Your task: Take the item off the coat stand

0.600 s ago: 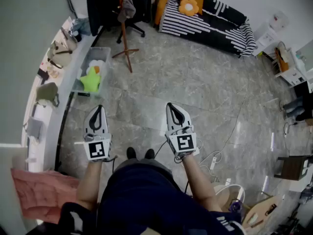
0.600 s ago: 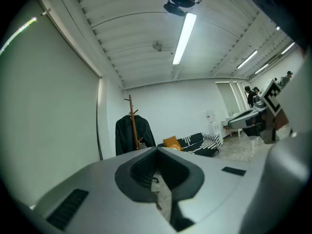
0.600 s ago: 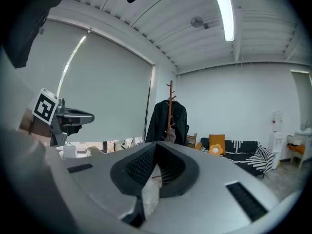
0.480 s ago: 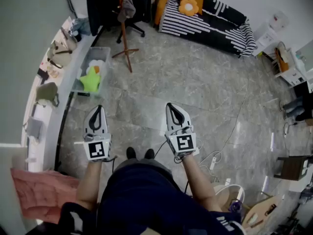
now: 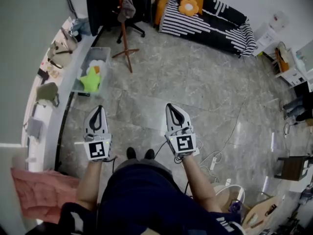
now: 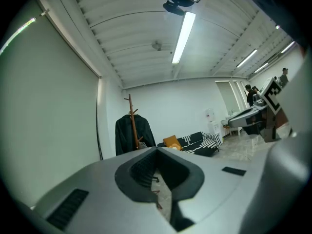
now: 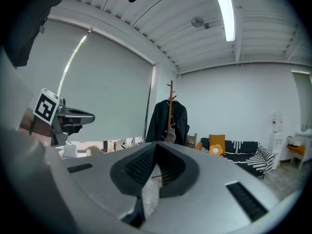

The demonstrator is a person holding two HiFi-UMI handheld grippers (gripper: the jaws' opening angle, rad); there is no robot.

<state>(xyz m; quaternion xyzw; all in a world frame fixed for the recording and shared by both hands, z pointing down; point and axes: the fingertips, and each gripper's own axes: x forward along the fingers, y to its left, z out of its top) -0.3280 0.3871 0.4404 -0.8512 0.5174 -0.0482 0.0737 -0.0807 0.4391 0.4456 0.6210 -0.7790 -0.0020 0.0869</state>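
Across the room stands the wooden coat stand [image 5: 125,31], a small grey item [image 5: 128,7] hanging on it beside a black coat [image 5: 103,3]. My left gripper [image 5: 99,108] and right gripper [image 5: 170,105] are held low in front of the person, far from the stand, both shut with nothing between their tips. The left gripper view shows the coat stand [image 6: 131,126] and black coat [image 6: 126,136] beyond the closed left gripper [image 6: 157,150]. In the right gripper view the coat stand [image 7: 170,106], black coat [image 7: 160,123] and grey item [image 7: 170,136] rise above the closed right gripper [image 7: 155,145].
A clear bin [image 5: 87,62] holding a green star toy [image 5: 91,80] sits by the left wall shelf [image 5: 54,58] with bags. A striped sofa [image 5: 210,22] with orange cushions stands at the back. A cable and power strip [image 5: 214,161] lie on the floor at the right.
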